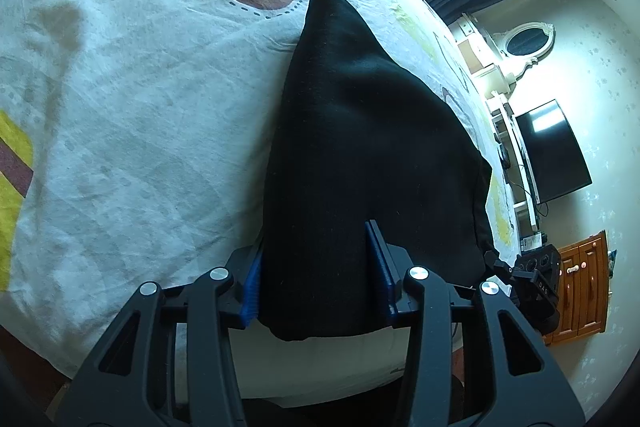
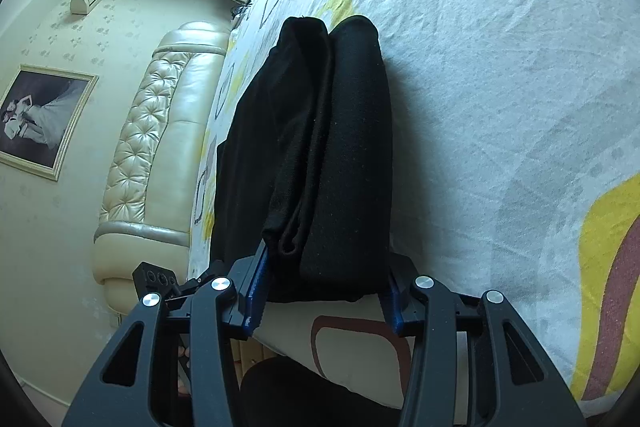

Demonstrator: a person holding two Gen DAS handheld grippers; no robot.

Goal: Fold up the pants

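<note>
I see the left gripper [image 1: 320, 267] and right gripper [image 2: 324, 283] each clenched on the black pants [image 1: 360, 147], bed [image 1: 140, 107] at 12 o'clock

The left gripper [image 1: 320, 267] clamps the near end of the black pants [image 1: 360, 131], blue fingers [image 1: 382, 267] pressing either side. The pants lie along the patterned bed [image 1: 140, 107]. A dark television [image 1: 552, 151] stands at right.

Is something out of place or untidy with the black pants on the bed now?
Slightly. In the right wrist view, the pants show uneven layers, one edge bunched beside the flat top fold. Nothing else stands out on the bedsheet.
</note>
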